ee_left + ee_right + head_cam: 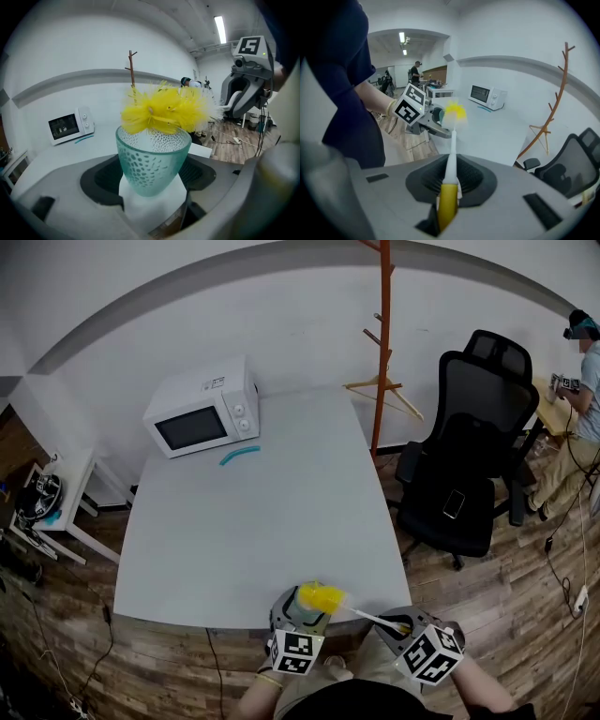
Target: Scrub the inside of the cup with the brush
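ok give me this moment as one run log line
left claw: shut on cup | right claw: shut on brush handle | brush head: at cup mouth, mostly above rim

Nothing is legible; the sticker (217,383) on the microwave (202,407) is too small.

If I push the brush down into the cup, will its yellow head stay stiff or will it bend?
The brush head probably squashes easily: its yellow bristles splay wide above the rim of the cup. The thin white stem may flex somewhat under a push.
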A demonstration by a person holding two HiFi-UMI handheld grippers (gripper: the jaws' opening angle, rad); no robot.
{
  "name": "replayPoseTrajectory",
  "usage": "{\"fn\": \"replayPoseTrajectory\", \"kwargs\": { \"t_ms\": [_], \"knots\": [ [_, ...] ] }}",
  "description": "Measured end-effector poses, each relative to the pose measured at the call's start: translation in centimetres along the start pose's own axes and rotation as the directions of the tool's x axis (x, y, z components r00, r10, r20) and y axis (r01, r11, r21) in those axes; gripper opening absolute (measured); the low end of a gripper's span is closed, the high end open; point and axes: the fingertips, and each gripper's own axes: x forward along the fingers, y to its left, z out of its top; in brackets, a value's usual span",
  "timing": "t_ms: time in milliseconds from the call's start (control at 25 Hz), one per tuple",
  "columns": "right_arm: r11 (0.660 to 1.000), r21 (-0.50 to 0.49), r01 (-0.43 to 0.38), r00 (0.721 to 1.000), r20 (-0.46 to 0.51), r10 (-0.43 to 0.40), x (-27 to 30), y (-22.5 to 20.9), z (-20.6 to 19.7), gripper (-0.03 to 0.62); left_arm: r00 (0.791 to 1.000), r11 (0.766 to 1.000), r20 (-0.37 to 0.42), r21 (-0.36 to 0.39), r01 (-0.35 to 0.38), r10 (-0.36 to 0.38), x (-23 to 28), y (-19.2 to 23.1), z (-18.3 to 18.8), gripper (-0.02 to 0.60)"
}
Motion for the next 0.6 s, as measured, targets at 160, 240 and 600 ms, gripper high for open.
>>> {"fn": "replayPoseTrajectory", "kwargs": {
  "t_ms": [160, 240, 600],
  "knots": [
    [0.993, -0.119, -0.011, 0.997, -0.076, 0.002, -0.3, -0.8, 0.3, 0.051, 1.0, 0.999, 0.006, 0.039, -0.001, 0.001, -0.9, -0.2, 0.1, 0.379],
    [0.984, -0.178, -0.026, 0.994, -0.109, 0.007, -0.7, -1.3, 0.2, 0.051, 1.0, 0.999, 0.012, 0.048, -0.009, 0.009, -1.1, -0.1, 0.1, 0.379],
    [0.899, -0.432, -0.079, 0.967, -0.252, -0.036, -1.4, -3.1, 0.6, 0.051, 0.999, 0.964, 0.03, 0.267, 0.004, -0.012, -1.2, -1.9, 1.8, 0.379]
  ]
}}
